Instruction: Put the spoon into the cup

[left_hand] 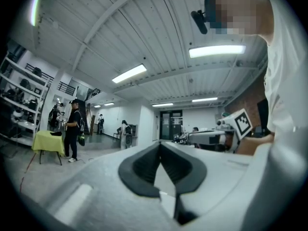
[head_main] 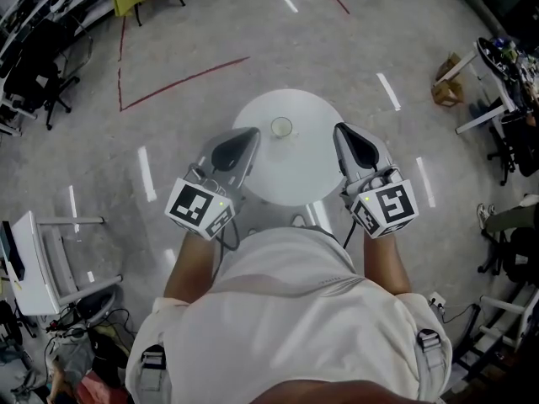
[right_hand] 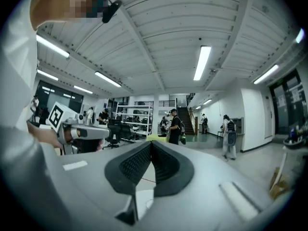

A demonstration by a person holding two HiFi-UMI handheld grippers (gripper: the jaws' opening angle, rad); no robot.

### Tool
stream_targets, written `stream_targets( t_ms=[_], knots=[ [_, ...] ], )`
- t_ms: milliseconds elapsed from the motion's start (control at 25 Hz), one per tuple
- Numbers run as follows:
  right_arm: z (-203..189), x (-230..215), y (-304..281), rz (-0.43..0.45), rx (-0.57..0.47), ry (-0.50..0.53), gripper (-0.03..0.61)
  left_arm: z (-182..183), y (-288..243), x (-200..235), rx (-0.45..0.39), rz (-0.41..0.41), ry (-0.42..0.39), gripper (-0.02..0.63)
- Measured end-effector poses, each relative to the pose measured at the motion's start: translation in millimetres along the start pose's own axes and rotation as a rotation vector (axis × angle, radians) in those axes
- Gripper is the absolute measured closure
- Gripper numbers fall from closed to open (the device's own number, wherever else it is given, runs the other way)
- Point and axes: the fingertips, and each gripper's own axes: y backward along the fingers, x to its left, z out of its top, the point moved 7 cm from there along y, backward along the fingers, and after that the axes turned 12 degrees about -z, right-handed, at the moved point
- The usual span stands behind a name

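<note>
Hovering left and right of table (head_main: pixel 303 175): left gripper (head_main: pixel 244 141), right gripper (head_main: pixel 347 137), fingers together, empty. Cup (head_main: pixel 281 128) far centre. No spoon showing: inside cup, or elsewhere?

surface: round white table (head_main: pixel 290 171) | on it: one cup (head_main: pixel 281 128), upright, toward far edge

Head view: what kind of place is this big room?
Probably a workshop or lab hall: a bare floor marked with red tape lines, a black office chair, and storage shelves under long strip lights.
</note>
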Motion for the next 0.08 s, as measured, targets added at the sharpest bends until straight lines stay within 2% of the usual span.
stream_targets(
  t_ms=[80],
  knots=[
    [-0.2, 3.3, -2.2, -0.018, 0.005, 0.069, 0.571, -0.9, -0.6, 2.1, 0.001, -0.004, -0.001, 0.611]
  ],
)
